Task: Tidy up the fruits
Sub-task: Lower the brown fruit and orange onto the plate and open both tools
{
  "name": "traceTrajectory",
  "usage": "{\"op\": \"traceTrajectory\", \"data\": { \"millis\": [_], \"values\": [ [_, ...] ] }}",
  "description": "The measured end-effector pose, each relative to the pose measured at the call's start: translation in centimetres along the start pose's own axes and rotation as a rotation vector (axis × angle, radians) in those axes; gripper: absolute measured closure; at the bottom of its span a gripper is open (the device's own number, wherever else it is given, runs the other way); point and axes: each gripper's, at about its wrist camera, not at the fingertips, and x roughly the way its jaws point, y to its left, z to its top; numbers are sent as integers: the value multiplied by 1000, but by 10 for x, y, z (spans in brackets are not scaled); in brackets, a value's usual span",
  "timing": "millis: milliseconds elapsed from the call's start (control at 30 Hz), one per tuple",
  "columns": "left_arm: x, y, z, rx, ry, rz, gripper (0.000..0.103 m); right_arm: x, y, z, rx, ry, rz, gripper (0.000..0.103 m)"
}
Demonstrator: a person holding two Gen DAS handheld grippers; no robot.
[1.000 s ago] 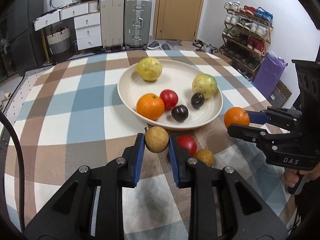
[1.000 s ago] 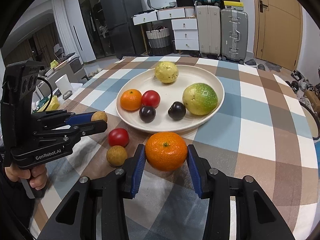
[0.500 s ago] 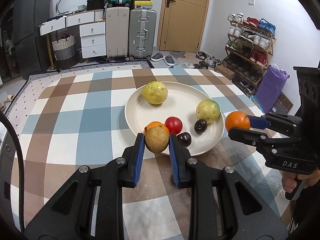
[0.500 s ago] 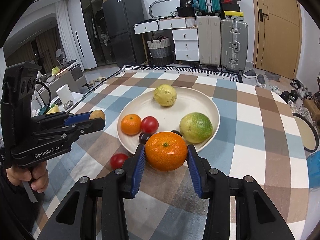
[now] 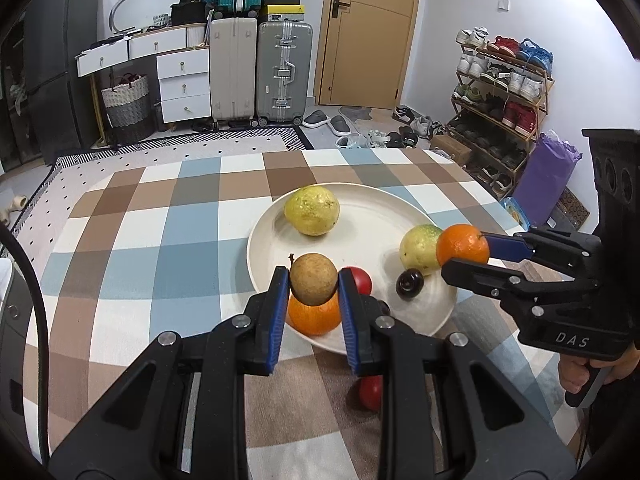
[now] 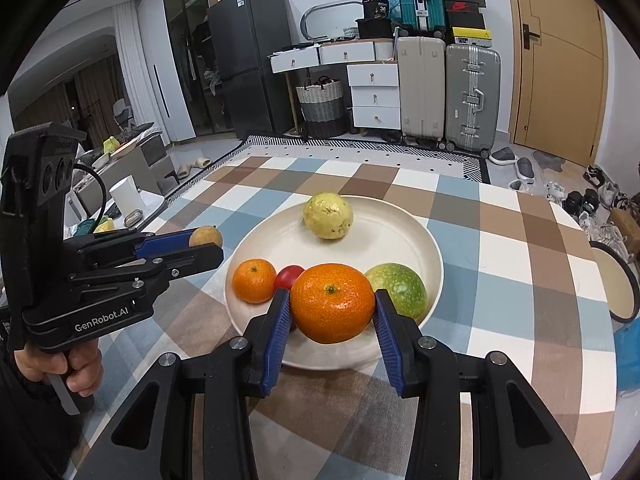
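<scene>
Your left hand-held gripper (image 5: 313, 285) is clamped on a small brown fruit (image 5: 313, 278), which sits between the blue pads, above the near rim of the cream plate (image 5: 360, 196). Just below and behind this fruit, an orange (image 5: 314, 320) lies on the plate, and a red fruit (image 5: 360, 280) is just to the right of the pads. Farther ahead a yellow fruit (image 5: 312, 210) rests on the plate.

Your right hand-held gripper (image 6: 331, 312) is clamped on a large orange (image 6: 332, 302), held over the near part of the plate. Directly behind its right pad lies a green fruit (image 6: 398, 284). A dark fruit (image 5: 409, 280) lies on the plate between your two grippers. Under your left gripper, another red fruit (image 5: 370, 392) lies on the checked table (image 5: 160, 240), outside the plate.
</scene>
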Motion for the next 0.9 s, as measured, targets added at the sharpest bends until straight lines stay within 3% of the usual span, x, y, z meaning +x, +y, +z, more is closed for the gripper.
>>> {"op": "traceTrajectory", "data": {
  "millis": [500, 900],
  "values": [
    [38, 3, 18, 9, 26, 5, 81, 30, -8, 17, 13, 22, -18, 60],
    [60, 0, 19, 14, 46, -3, 81, 38, -6, 24, 26, -14, -78, 60]
  ]
}}
